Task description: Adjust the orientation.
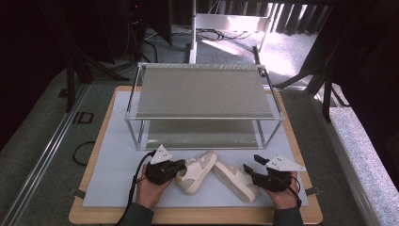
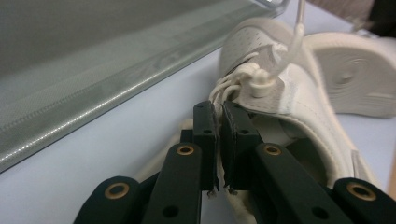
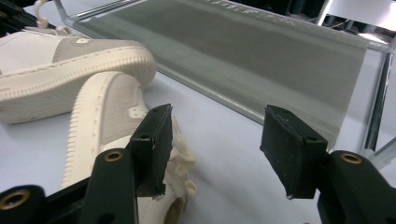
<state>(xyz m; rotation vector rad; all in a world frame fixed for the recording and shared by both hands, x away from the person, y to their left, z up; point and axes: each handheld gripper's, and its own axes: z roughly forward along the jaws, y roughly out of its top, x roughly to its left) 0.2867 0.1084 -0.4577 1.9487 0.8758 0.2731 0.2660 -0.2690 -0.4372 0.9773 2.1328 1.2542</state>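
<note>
Left gripper (image 2: 218, 140) clamps the left shoe (image 1: 195, 170) by its collar in front of the rack (image 1: 202, 92), likely for lifting, while right gripper (image 3: 215, 149) gapes beside the right shoe (image 1: 235, 178).

The high view was dim and soft, with bright daylight glaring on the floor (image 1: 287, 52) at the upper right. Both gripper views were evenly lit, but their near parts were blurred.

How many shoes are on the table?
2. One shoe lies by the left gripper, pinched at its collar. The other shoe lies by the open right gripper.
</note>
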